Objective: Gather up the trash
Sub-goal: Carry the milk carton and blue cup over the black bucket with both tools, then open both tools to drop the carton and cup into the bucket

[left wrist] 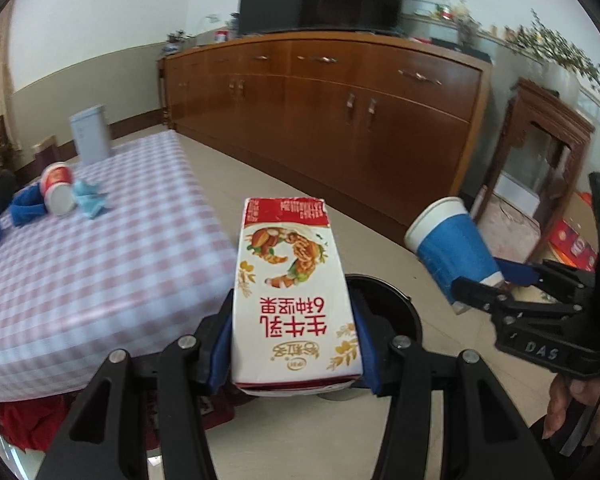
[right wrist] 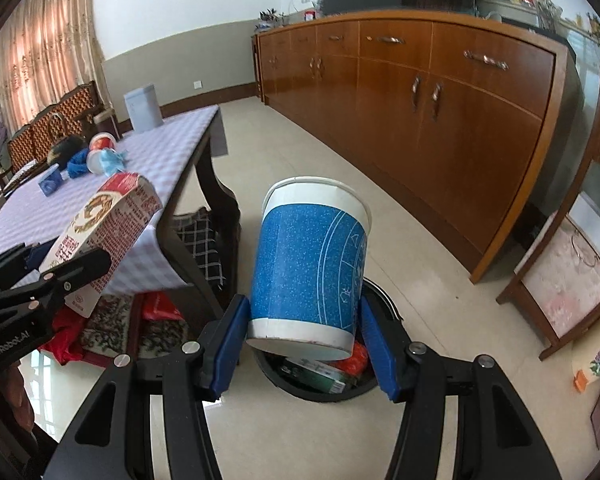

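My left gripper is shut on a white and red milk carton and holds it above a black trash bin on the floor. My right gripper is shut on a blue and white paper cup above the same bin, which holds a green box and red wrappers. The cup also shows in the left wrist view. The carton shows in the right wrist view. A red and white cup and crumpled blue paper lie on the table.
A table with a checked cloth stands at the left, with a grey canister at its far end. A long wooden sideboard runs along the wall. A small wooden stand is at the right. Bags lie under the table.
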